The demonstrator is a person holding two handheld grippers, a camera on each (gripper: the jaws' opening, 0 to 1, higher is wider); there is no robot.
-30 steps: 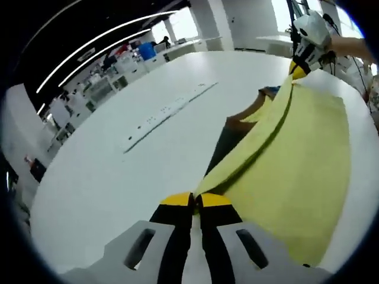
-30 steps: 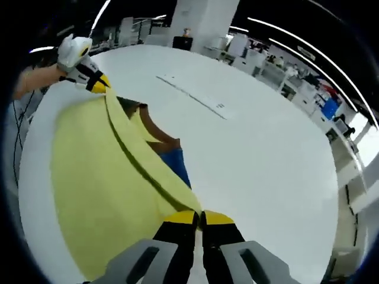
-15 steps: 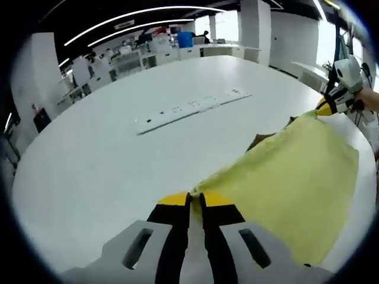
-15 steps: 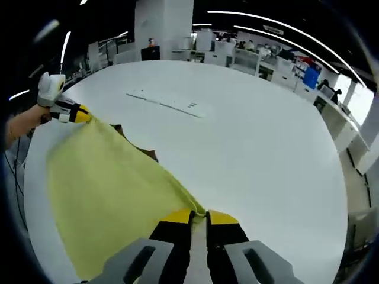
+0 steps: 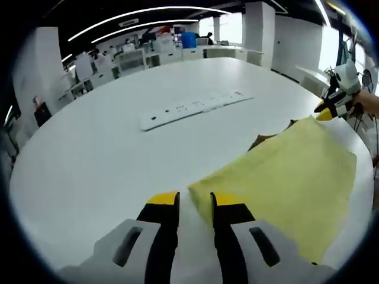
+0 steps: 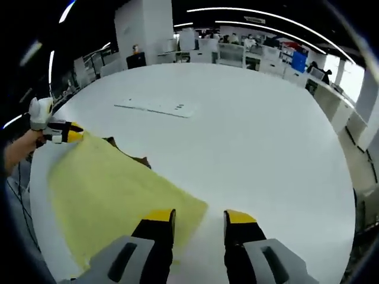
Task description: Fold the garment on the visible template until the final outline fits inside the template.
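With both your left gripper and right gripper spread, the yellow garment lies flat near the desk edge, so check it probably covers the template before regripping.

Large white round table, with things lying on it.
Carries a yellow garment spread flat near the edge, one corner between the jaws in the left gripper view, another corner by the jaws in the right gripper view. Under the far edge of the garment, a brown and dark piece peeking out, flat on the white surface, seen also in the right gripper view. Farther toward the middle, a long white strip with small dark marks, well apart from the garment.
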